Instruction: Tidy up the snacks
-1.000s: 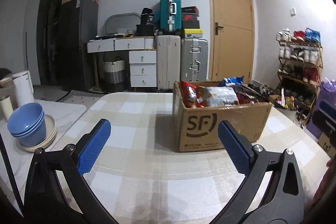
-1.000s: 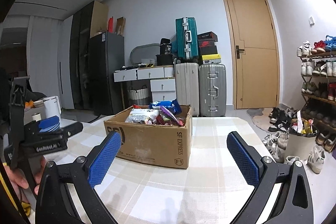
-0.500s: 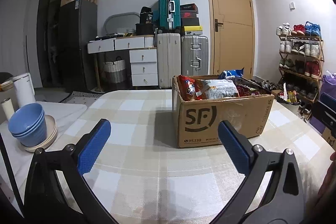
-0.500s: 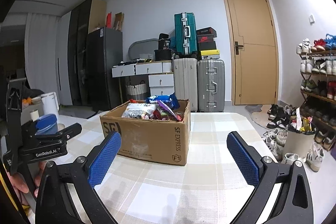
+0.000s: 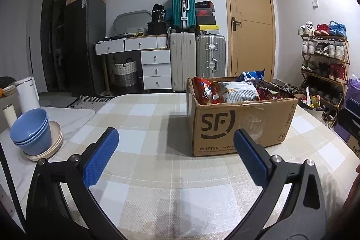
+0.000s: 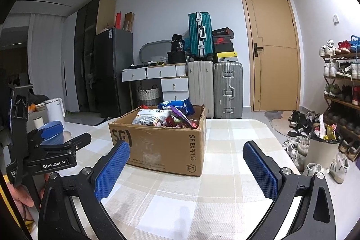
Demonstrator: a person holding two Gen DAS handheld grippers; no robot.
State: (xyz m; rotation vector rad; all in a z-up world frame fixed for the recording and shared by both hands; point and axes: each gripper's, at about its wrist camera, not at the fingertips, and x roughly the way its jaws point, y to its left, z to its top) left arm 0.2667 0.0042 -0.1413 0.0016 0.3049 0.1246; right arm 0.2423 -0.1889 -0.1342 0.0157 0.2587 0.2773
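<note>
Several crinkly snack packets [image 5: 227, 92] fill our brown cardboard SF box [image 5: 240, 125] (none outside it); before it, left gripper [image 5: 175, 158] and right gripper [image 6: 185, 170] gape empty: sorted or awaiting unpacking.

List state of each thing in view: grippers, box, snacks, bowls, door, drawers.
left gripper: open, empty, above table
right gripper: open, empty, above table
box: open top, upright on table, full
snacks: bagged, piled in box
bowls: stacked upright on plate
door: closed
drawers: closed
</note>
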